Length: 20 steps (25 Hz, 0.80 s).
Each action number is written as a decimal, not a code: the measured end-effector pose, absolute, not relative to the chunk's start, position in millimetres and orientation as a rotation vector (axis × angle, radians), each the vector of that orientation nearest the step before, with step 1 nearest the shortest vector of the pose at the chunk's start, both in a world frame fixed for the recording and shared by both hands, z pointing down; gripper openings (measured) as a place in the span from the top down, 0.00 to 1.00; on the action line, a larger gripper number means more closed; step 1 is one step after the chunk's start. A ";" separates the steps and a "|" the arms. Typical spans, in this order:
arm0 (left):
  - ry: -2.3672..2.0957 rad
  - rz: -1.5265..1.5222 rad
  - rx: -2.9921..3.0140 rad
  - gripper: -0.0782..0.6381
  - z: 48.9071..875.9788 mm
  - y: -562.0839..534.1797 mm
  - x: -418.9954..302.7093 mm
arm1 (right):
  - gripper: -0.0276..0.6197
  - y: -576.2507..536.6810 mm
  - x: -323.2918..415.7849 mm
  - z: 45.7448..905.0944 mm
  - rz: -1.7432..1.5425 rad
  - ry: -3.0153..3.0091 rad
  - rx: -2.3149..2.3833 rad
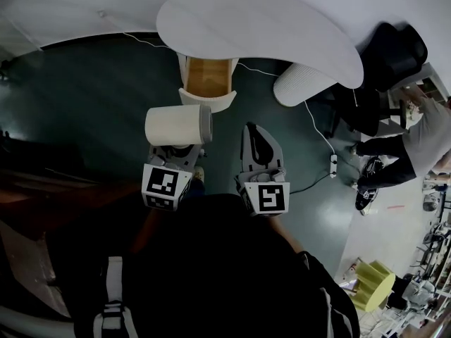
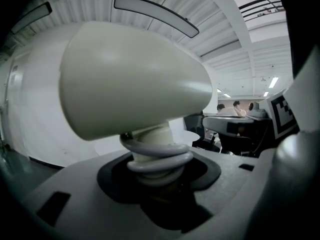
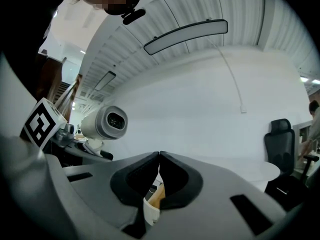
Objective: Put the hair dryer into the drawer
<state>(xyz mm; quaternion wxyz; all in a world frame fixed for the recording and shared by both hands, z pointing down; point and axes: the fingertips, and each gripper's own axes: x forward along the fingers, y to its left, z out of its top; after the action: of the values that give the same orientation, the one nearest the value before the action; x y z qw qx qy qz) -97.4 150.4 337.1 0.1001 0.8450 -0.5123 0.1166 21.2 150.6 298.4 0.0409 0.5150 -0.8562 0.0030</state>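
While my left gripper (image 1: 174,155) is clamped partway open on the handle of the cream-white plastic hair dryer (image 1: 178,124), the pale grey cord (image 2: 157,156) sits coiled round that handle just above the pads. The barrel lies crosswise over the jaws, grey-ringed end to the right. The small open drawer with a wood-coloured inside and rounded white front (image 1: 208,98) stands just beyond it, a little to the right, under the far white curved tabletop (image 1: 261,20).

My right gripper (image 1: 254,134) is closed with nothing in it, beside the dryer on the right.

To do this well, I judge the barrel must clear the white front before it comes down. The drawer looks narrow, and the crosswise barrel seems about as wide as the opening, so I would turn my wrist until the barrel runs near to far. I would lower it until it rests on the wood, then let go, watching that the coil does not catch on the front edge.
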 end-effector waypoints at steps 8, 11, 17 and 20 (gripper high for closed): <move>-1.487 0.334 2.481 0.58 339.4 129.3 -107.3 | 0.92 124.9 11.9 301.0 0.016 -2.611 1.583; -1.481 0.349 2.493 0.58 346.1 121.7 -109.5 | 0.92 115.2 11.8 309.2 0.041 -2.610 1.580; -1.478 0.374 2.514 0.58 348.2 87.8 -107.4 | 0.92 73.6 11.7 314.9 0.066 -2.630 1.534; -1.480 0.376 2.518 0.58 351.4 65.2 -102.5 | 0.92 47.6 13.3 316.2 0.045 -2.649 1.496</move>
<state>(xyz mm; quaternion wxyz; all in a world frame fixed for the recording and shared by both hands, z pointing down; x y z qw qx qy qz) -102.5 65.2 351.4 0.0983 0.8509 -0.5003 0.1269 13.3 47.6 316.2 0.0495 0.4911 -0.8696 0.0147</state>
